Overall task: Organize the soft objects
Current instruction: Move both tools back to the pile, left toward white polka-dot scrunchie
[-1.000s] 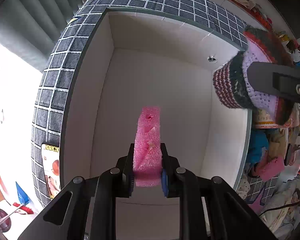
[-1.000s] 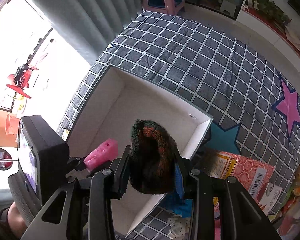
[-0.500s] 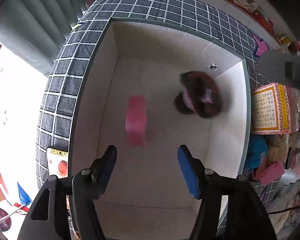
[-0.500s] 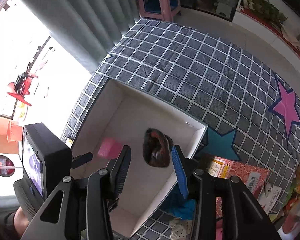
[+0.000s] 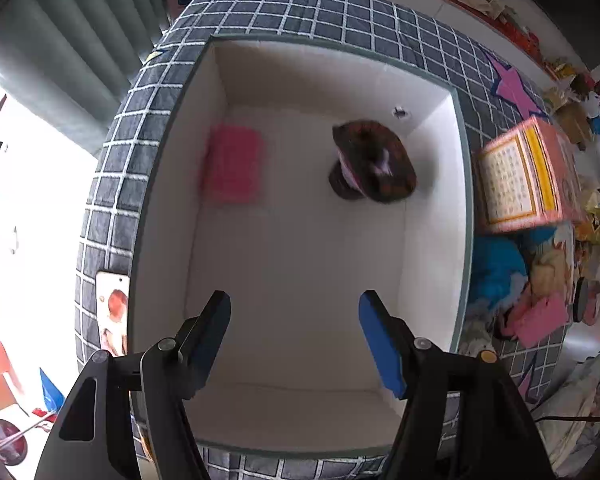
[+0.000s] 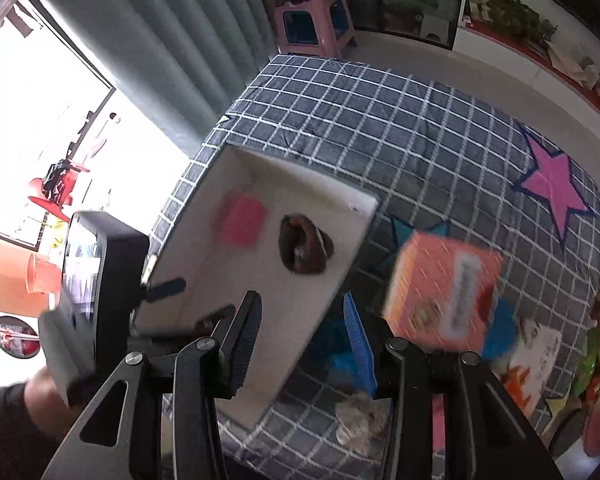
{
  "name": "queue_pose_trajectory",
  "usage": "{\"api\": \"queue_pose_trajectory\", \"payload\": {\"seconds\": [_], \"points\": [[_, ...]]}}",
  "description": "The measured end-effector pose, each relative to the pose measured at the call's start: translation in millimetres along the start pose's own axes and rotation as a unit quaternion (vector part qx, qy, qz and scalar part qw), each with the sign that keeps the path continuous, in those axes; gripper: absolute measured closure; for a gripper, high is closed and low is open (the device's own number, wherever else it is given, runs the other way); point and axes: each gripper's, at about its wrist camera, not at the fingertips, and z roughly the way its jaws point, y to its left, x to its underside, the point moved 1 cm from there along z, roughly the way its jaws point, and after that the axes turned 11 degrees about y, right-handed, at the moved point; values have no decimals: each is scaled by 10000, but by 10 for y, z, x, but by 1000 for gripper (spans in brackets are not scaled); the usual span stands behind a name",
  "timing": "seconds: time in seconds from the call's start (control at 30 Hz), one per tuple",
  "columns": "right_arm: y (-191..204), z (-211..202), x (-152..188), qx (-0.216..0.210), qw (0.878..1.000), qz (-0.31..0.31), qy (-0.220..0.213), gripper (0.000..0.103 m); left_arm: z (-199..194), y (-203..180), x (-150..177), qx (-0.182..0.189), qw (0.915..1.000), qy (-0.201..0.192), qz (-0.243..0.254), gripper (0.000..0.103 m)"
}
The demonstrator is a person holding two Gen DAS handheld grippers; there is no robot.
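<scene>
Left wrist view: the left gripper (image 5: 294,338) hangs over the white box (image 5: 462,200), its jaws opening with nothing between them. Inside the box lie a pink sponge (image 5: 234,168) by the left wall and a knitted hat (image 5: 374,166) near the far right corner.

Right wrist view: the right gripper (image 6: 300,344) stands apart and empty above the box's near right edge.

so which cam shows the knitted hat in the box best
The left wrist view: it looks straight down into the white box, and the knitted hat is large, though slightly blurred. The right wrist view shows the hat smaller, from an angle, also blurred.
</scene>
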Motion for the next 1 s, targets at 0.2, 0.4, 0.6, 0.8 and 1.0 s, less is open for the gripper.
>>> {"api": "queue_pose_trajectory", "payload": {"seconds": [0.2,0.4,0.6,0.8,1.0], "points": [[-252,-222,564,150,9995,41,-288,34,18,-169,164,-96,9999,19,95,33],[-491,-246,916,121,9991,200,-363,34,-69,-441,295,-245,9990,-89,353,33],[-934,-119,1359,236,9965,788,-173,34,-159,-795,414,-289,9964,-230,757,33],[-1222,45,1703,221,9932,1140,58,34,-151,-1124,522,-340,9931,-238,1100,33],[-1225,173,1780,252,9955,903,115,34,-96,-1526,741,-352,9846,-222,1698,33]]}}
